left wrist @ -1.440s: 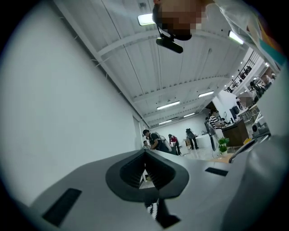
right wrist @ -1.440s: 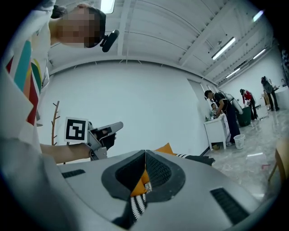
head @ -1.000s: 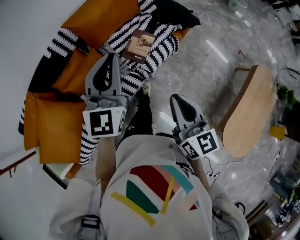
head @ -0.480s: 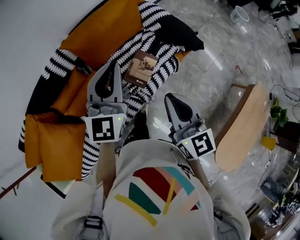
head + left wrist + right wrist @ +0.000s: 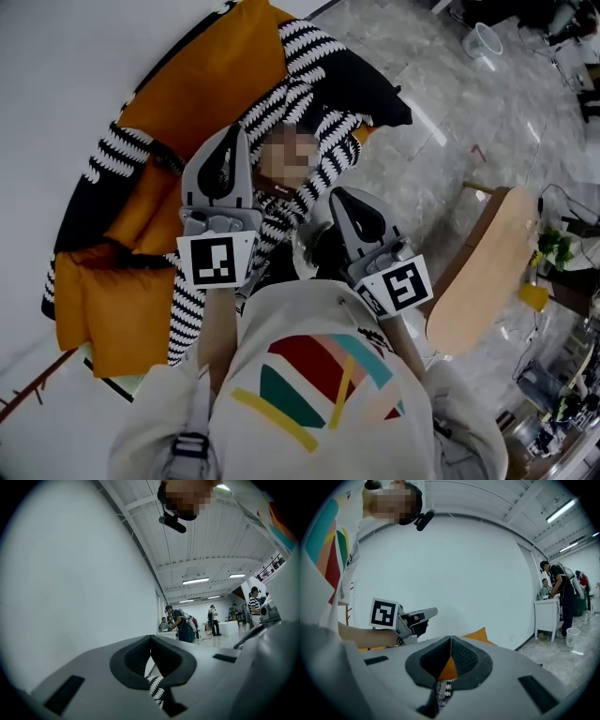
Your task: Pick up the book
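Observation:
The book (image 5: 274, 188) lies flat on the black-and-white striped blanket (image 5: 309, 103) on the orange sofa (image 5: 211, 80); only its lower edge shows clearly. My left gripper (image 5: 232, 129) is shut and empty, with its tip just left of the book. Lower right of the book, my right gripper (image 5: 336, 193) is also shut and holds nothing. In the left gripper view the jaws (image 5: 151, 637) meet over a strip of striped blanket. The right gripper view shows closed jaws (image 5: 451, 639) in front of orange cushion, with the left gripper (image 5: 417, 616) off to the left.
A black cushion (image 5: 375, 89) lies at the sofa's far end. An oval wooden table (image 5: 478, 272) stands on the marble floor to the right, with a white bucket (image 5: 485, 37) beyond it. Several people (image 5: 180, 623) stand at desks far across the hall.
Both grippers have moved forward toward the sofa, still shut. The left gripper's tip now reaches the book's left side, and the right one has come closer below it.

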Demonstrator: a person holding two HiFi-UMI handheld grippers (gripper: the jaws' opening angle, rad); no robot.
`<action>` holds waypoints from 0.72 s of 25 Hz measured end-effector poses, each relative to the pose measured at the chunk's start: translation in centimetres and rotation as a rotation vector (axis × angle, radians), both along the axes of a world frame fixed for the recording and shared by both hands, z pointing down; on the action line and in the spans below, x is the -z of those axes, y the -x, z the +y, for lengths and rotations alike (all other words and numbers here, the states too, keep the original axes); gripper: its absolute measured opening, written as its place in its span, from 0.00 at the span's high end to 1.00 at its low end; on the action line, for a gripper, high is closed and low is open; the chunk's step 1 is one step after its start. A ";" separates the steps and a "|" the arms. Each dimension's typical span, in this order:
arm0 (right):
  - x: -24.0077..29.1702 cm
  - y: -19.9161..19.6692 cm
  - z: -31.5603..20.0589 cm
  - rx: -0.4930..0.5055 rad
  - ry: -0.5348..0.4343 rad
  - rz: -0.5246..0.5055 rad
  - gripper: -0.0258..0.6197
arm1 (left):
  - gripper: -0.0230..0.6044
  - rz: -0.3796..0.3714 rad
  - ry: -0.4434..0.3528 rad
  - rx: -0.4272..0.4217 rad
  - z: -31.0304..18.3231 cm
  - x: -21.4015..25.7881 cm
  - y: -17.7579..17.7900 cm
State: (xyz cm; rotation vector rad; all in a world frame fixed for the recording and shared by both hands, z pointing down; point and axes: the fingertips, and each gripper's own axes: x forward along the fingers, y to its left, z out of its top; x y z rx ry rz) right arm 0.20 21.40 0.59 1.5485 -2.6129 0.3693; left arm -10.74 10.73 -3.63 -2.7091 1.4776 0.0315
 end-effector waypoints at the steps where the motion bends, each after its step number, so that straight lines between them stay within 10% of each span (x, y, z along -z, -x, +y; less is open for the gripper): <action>1: -0.3 -0.3 -0.6 0.011 0.009 -0.001 0.94 | 0.96 -0.001 -0.005 0.015 -0.6 0.0 -0.1; 12: -1.9 -2.3 -9.8 0.260 0.068 -0.042 0.94 | 0.96 -0.035 -0.015 0.232 -6.5 1.4 0.2; 18: -8.1 -2.8 -13.9 0.336 0.218 -0.124 0.94 | 0.96 -0.052 0.127 0.246 -9.3 -4.4 -1.2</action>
